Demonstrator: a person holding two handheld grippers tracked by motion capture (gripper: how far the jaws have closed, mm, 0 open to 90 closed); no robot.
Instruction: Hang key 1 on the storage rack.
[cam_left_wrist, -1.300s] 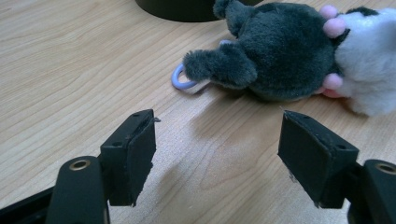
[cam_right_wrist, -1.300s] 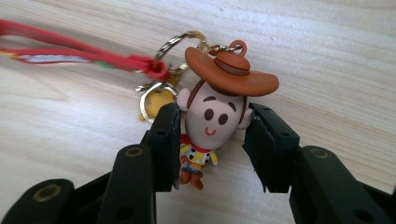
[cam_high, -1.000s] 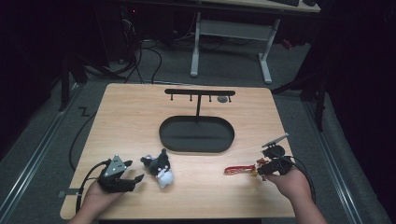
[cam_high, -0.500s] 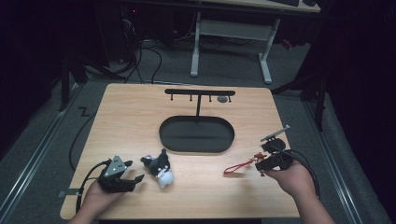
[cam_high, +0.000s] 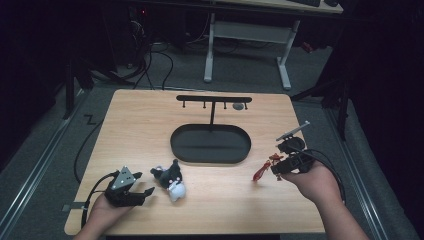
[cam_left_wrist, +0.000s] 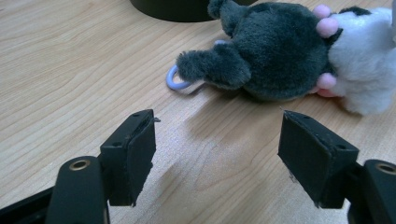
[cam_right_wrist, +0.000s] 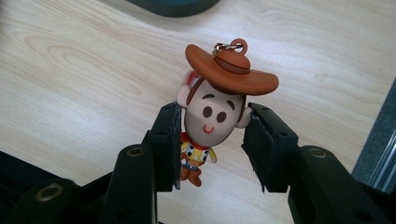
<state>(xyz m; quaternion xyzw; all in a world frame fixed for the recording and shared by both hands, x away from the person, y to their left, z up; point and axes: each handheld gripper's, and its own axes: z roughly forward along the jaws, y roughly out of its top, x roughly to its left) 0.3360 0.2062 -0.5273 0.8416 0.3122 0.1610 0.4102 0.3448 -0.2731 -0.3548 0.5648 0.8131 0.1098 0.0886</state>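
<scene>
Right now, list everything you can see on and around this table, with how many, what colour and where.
Cowboy figure keychain: one, brown hat, yellow shirt, clamped in the right claw.
Plush toy keychain: one, grey and white, lying near the left claw.
Hanger stand: one, black, oval base at the table's middle.
Table: one, light wood.
Desk frame: one, white, behind the table.
Left claw: black, open, empty.
Right claw: black, shut on the figure's head.
</scene>
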